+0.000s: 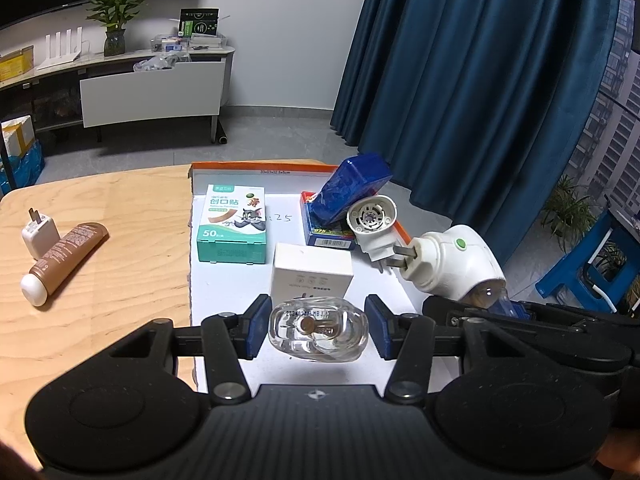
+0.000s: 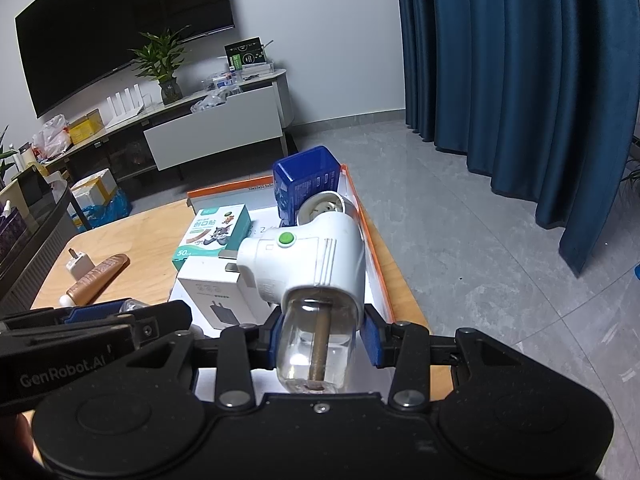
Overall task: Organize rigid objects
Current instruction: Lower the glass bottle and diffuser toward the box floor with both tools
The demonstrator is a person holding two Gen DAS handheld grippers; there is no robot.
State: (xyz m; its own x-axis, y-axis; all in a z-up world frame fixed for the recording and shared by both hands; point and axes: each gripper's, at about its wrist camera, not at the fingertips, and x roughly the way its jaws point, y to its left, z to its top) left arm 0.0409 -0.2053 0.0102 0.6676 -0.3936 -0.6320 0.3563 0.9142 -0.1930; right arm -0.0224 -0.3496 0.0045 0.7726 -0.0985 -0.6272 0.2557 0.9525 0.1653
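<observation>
My left gripper stands open around a clear glass bottle that lies in the white tray; small gaps show between its blue pads and the glass. My right gripper is shut on the clear bottle of a white plug-in mosquito heater, held above the tray's right side. The heater also shows in the left wrist view, just right of the left gripper.
In the tray lie a green plaster box, a white charger box, a blue box leaning on a second white heater. On the wooden table lie a brown tube and a white charger.
</observation>
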